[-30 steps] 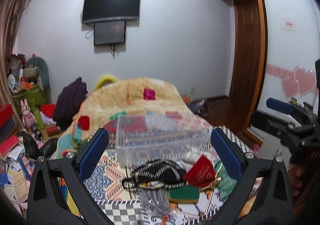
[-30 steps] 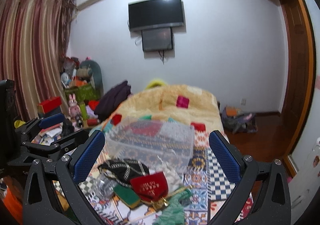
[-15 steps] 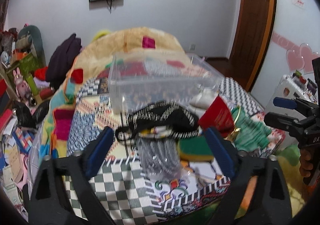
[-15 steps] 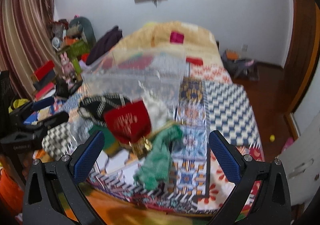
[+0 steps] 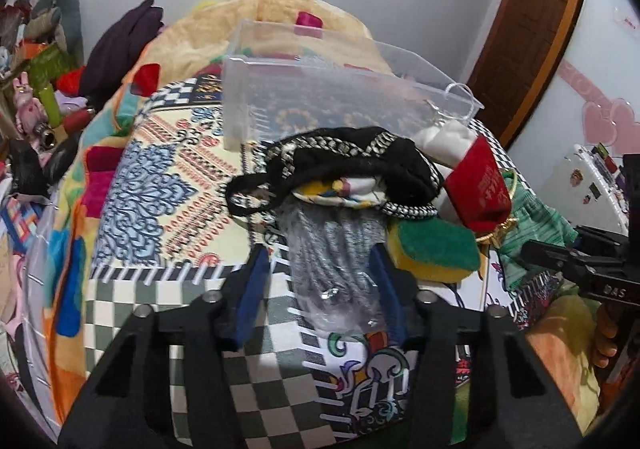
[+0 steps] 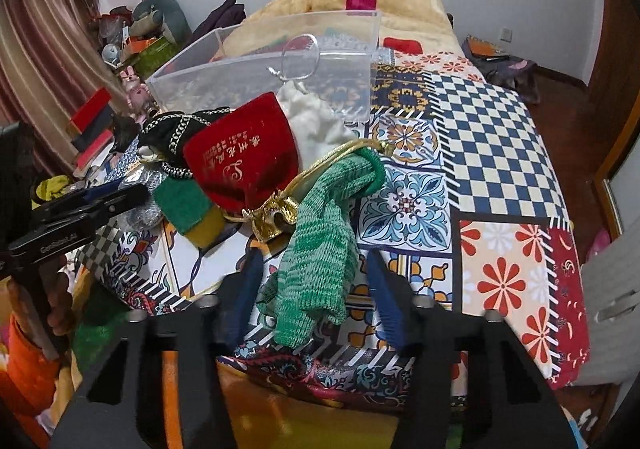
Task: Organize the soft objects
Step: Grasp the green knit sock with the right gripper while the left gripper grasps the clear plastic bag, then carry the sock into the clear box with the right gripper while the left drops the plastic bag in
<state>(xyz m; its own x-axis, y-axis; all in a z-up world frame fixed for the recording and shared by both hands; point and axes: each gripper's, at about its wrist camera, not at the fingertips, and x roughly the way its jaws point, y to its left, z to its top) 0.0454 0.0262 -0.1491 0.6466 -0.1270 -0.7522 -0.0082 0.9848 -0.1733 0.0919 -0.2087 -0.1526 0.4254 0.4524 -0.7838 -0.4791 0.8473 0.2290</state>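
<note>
Claws both just closing in. Left claw [image 5: 320,281] has the grey ribbed cloth in clear plastic wrap [image 5: 332,245] between its blue pads [image 5: 252,297], w/ gap on the left side, so not clenched yet. Right claw [image 6: 310,289] straddles the green knitted cloth [image 6: 320,249]; pads apart from it. Both cloths lie on the patchwork bed cover [image 6: 500,153], near the clear plastic box [image 6: 260,61].

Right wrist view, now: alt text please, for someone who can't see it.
The right gripper has just been closing its jaws around a green knitted cloth at the near edge of a patchwork-covered bed. Behind the cloth lie a red velvet pouch, a green-and-yellow sponge and an empty clear plastic bin.
</note>
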